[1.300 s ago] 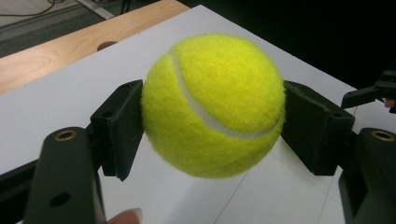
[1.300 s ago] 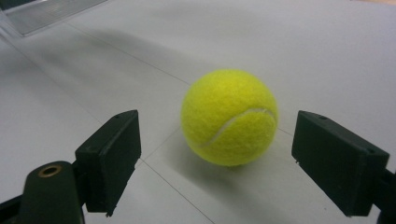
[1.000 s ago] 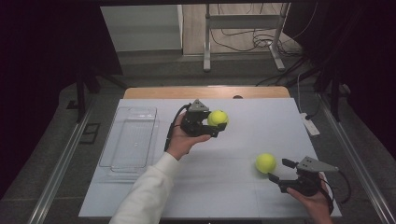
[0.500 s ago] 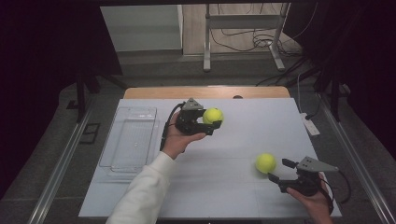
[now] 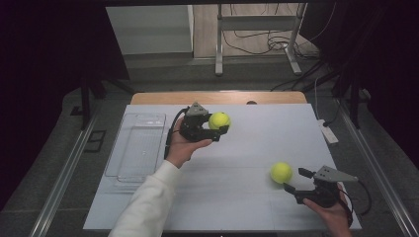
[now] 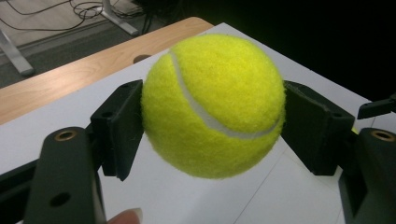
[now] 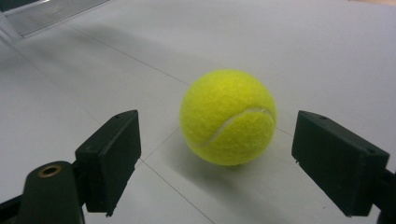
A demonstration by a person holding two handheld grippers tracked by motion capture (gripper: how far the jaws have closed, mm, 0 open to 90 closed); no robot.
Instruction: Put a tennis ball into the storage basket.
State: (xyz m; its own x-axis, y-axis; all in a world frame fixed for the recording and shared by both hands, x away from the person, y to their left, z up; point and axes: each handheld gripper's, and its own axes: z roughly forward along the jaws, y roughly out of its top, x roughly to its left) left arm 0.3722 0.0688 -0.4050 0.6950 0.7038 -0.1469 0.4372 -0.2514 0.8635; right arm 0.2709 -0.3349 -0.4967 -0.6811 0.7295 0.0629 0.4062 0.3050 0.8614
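Left hand-held gripper [image 5: 221, 129] pinches tennis ball [image 6: 212, 105] across middle, above surface [image 5: 247, 197]. Second ball [image 7: 228, 116] rests on surface ahead of spread right hand-held gripper [image 7: 233, 163]. Light, fuzzy, springy; likely rolls; grip at widest part.

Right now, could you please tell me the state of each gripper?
Left gripper: shut on a tennis ball, held above the table.
Right gripper: open, a second tennis ball resting on the table just ahead, untouched.
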